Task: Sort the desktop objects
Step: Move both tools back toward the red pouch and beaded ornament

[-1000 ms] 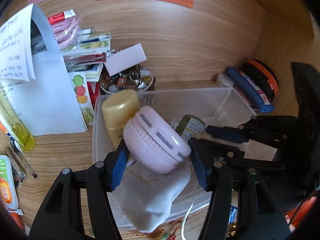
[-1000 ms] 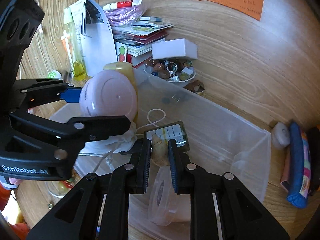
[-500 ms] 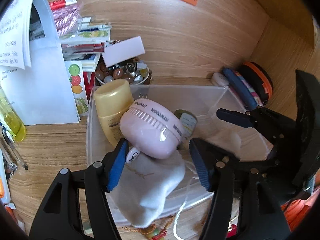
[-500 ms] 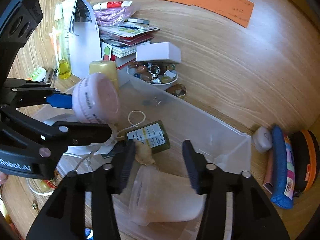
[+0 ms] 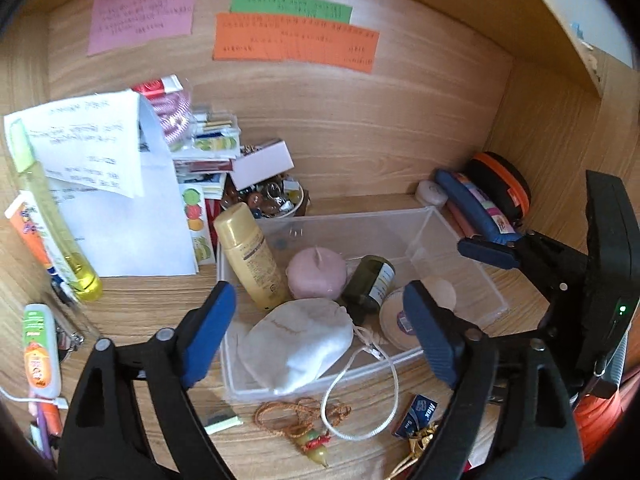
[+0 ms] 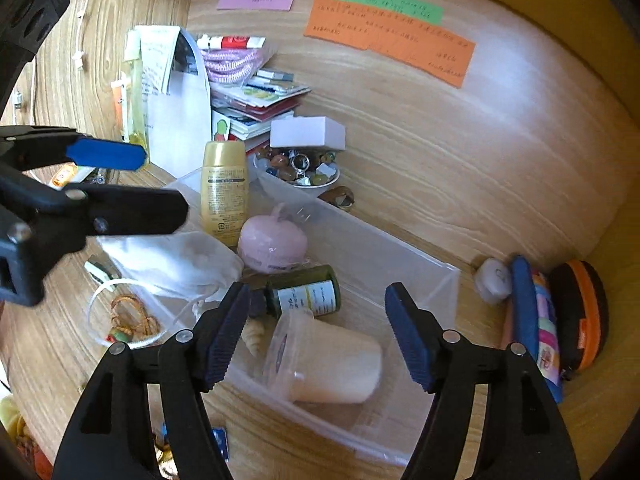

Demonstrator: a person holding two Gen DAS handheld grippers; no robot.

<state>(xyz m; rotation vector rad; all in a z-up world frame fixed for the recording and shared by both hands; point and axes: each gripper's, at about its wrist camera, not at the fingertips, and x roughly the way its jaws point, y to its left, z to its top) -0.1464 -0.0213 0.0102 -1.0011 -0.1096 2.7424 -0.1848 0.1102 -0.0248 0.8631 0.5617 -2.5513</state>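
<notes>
A clear plastic bin sits on the wooden desk. In it lie a pink round case, a gold bottle, a dark green jar, a white cloth pouch, a clear cup and a small shell. My left gripper is open and empty, pulled back above the bin's near edge. My right gripper is open and empty over the cup.
A bowl of beads, a white box, stacked booklets and a paper sheet stand behind the bin. Pouches lie at the right. A cord, a charm and tubes lie in front.
My left gripper let go of the pink case, which now rests in the bin, and drew back. My right gripper let go of the shell, opened wide and drew back.
</notes>
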